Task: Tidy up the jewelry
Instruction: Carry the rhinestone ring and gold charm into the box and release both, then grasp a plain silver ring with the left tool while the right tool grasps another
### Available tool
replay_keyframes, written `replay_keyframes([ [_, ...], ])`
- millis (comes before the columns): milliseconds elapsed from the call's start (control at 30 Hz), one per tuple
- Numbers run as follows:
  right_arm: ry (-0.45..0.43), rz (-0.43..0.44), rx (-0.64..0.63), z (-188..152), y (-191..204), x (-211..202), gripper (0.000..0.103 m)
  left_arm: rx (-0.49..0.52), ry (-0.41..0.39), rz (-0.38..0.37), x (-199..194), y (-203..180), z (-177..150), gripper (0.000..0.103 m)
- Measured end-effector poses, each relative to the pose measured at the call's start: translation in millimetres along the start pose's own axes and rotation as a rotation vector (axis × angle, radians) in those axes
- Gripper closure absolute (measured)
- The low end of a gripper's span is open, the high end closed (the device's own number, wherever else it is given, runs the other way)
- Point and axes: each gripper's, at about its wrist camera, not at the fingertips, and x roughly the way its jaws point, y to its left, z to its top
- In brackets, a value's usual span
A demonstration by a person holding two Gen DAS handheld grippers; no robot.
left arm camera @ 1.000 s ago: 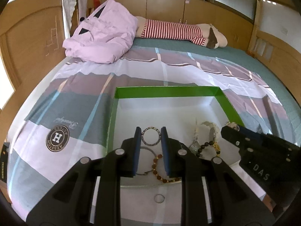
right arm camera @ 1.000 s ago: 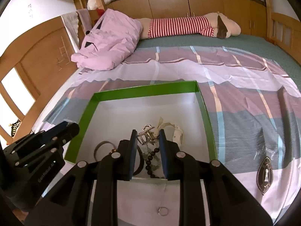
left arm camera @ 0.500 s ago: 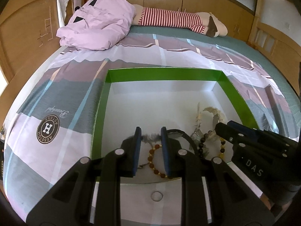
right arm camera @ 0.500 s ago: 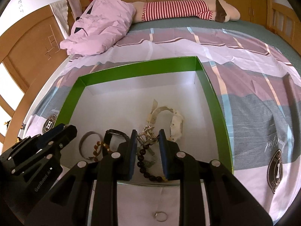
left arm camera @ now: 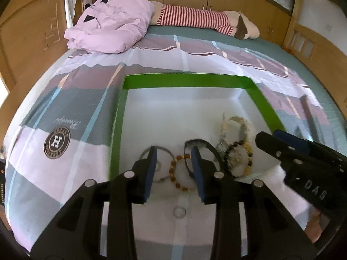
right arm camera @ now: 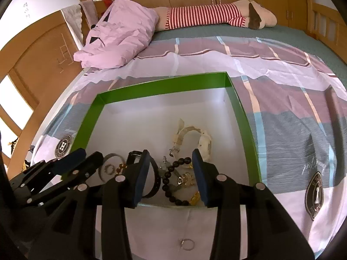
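Jewelry: a cluster of pieces lies at the near end of the green-rimmed box [left arm camera: 188,81], low in the centre of both wrist views.
Box: white inside, set on the striped bed sheet [left arm camera: 86,99]; its far half is bare white floor.
Amber bead bracelet [left arm camera: 176,174]: lower centre of the left wrist view, in the gap between the left tongs' pads.
Silver bangle [left arm camera: 161,150]: just left of the amber beads, partly hidden behind the left pad.
Dark bead bracelet [right arm camera: 168,183]: lower centre of the right wrist view, overlapping a black band [right arm camera: 155,181] and some gold pieces.
White watch [right arm camera: 200,139]: centre of the right wrist view, beyond the dark beads.
Small ring [right arm camera: 187,243]: on the sheet outside the box, bottom centre.
Left tongs [left arm camera: 174,165]: spread, holding nothing, above the box's near edge.
Right tongs [right arm camera: 171,168]: spread wide, empty, framing the dark beads.
Background: a pink quilt [left arm camera: 108,23] at upper left, a red-striped plush toy [left arm camera: 195,19] along the top.
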Motion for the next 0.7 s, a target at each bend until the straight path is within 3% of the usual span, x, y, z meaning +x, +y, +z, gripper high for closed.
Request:
replay_keyframes([
  [167,0.021,0.029,-0.011,-10.9,-4.2,-29.3,0.062,0.010,0.039,-0.022,-16.7,13.1,-16.7,0.070],
  [267,0.064,0.030,-0.032,-25.8,-6.4,-36.0,0.062,0.037,0.066,0.010,-9.3,12.2,-29.2,0.070],
  [400,0.144,-0.023,-0.069,-47.8,-7.3,-23.2,0.062,0.114,0.053,0.045,-7.0,-0.1,-37.9,0.060],
  [600,0.245,-0.082,-0.138,-71.4,-2.5,-0.9,0.062,0.150,0.113,0.027,7.7,-13.5,-51.4,0.060],
  [700,0.280,-0.096,-0.156,-78.3,-1.2,6.0,0.062,0.139,0.180,0.013,21.1,-15.6,-60.1,0.059],
])
